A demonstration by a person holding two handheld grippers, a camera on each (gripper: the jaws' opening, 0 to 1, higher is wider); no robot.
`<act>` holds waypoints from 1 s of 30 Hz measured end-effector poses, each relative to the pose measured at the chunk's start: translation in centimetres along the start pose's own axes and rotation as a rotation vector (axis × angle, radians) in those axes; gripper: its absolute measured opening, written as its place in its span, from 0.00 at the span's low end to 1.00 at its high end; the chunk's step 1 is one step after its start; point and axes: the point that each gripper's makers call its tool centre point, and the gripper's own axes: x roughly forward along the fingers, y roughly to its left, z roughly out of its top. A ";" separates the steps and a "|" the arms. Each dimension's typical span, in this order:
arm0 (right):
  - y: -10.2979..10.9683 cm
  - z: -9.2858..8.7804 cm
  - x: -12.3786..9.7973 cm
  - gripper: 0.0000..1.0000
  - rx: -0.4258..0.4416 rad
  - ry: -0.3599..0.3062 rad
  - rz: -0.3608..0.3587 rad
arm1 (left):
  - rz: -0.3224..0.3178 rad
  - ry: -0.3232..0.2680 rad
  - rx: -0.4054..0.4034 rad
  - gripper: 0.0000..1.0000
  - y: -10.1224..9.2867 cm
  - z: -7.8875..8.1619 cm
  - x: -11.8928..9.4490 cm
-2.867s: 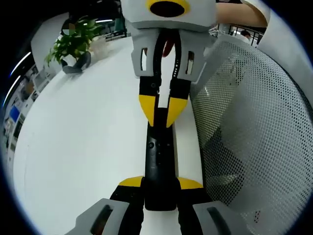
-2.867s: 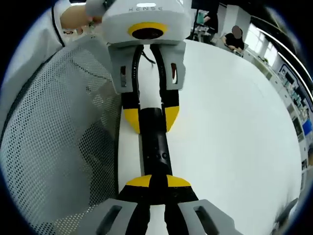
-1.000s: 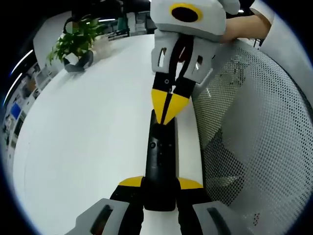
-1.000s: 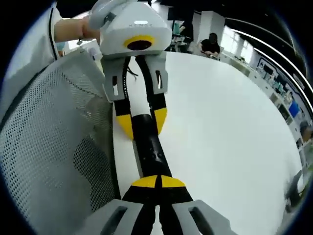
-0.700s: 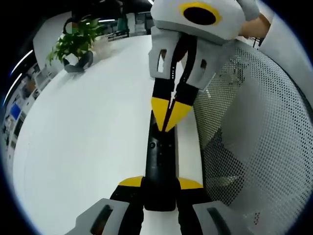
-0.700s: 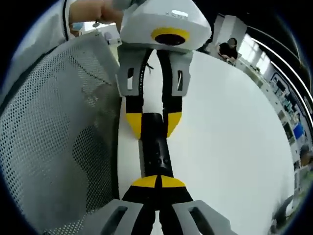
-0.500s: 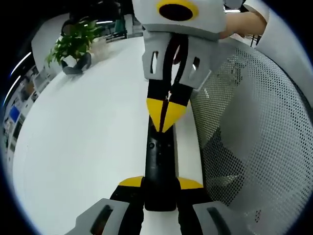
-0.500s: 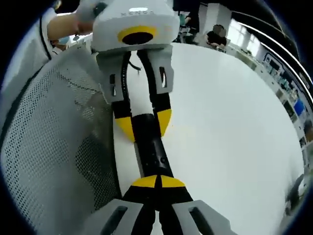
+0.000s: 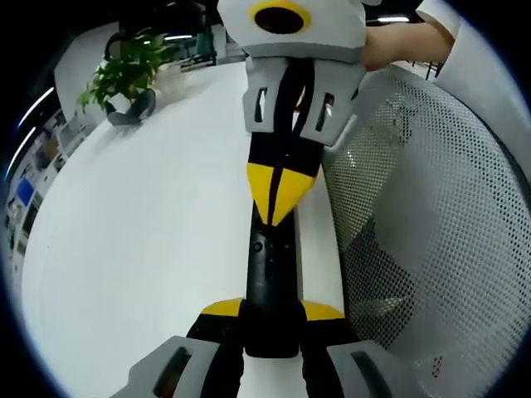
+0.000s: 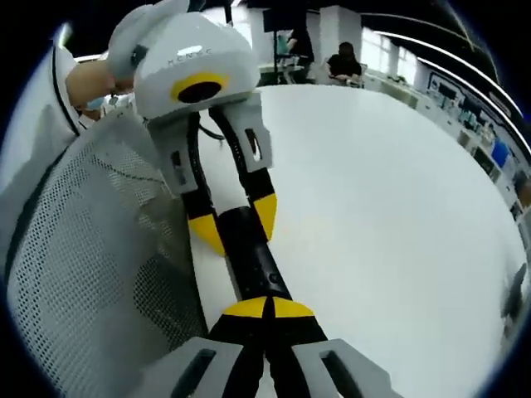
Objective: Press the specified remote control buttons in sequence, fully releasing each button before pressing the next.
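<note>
A slim black remote control (image 9: pixel 270 265) lies lengthwise between the two grippers, above the white table (image 9: pixel 141 232). My left gripper (image 9: pixel 272 308) is shut on the remote's near end, one yellow tip on each side. My right gripper (image 9: pixel 278 199) comes in from the top, shut, with its joined yellow tips pointing down onto the remote's upper face. In the right gripper view, my right gripper (image 10: pixel 265 308) shows its tips closed over the remote control (image 10: pixel 257 261). My left gripper (image 10: pixel 235 222) clamps the far end there.
A grey mesh chair back (image 9: pixel 431 232) stands close beside the remote, also seen as the mesh chair back (image 10: pixel 83 274). A potted plant (image 9: pixel 124 75) sits at the table's far edge. A person's hand (image 9: pixel 398 46) holds the right gripper. People sit in the background (image 10: pixel 340 62).
About three seconds ago my right gripper stood open astride the remote's end; now it is shut with its tips on the remote's face. The left gripper's hold is unchanged.
</note>
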 end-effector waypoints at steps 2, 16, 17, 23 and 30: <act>0.2 -0.4 0.4 0.00 -0.026 0.041 0.011 | 0.000 -0.002 -0.001 0.24 0.0 0.0 0.0; 0.0 -0.5 0.4 0.00 -0.003 0.036 -0.052 | 0.003 -0.004 -0.003 0.24 0.0 0.0 0.1; -0.1 -0.5 0.4 0.00 0.011 0.030 -0.052 | 0.005 -0.007 -0.007 0.24 0.0 0.0 0.1; 0.4 -0.5 0.3 0.00 -0.115 0.064 -0.076 | 0.006 -0.010 -0.009 0.24 0.0 0.1 0.1; 1.7 -0.1 0.8 0.00 -0.117 0.064 -0.036 | 0.006 -0.009 -0.010 0.24 -0.1 0.1 0.0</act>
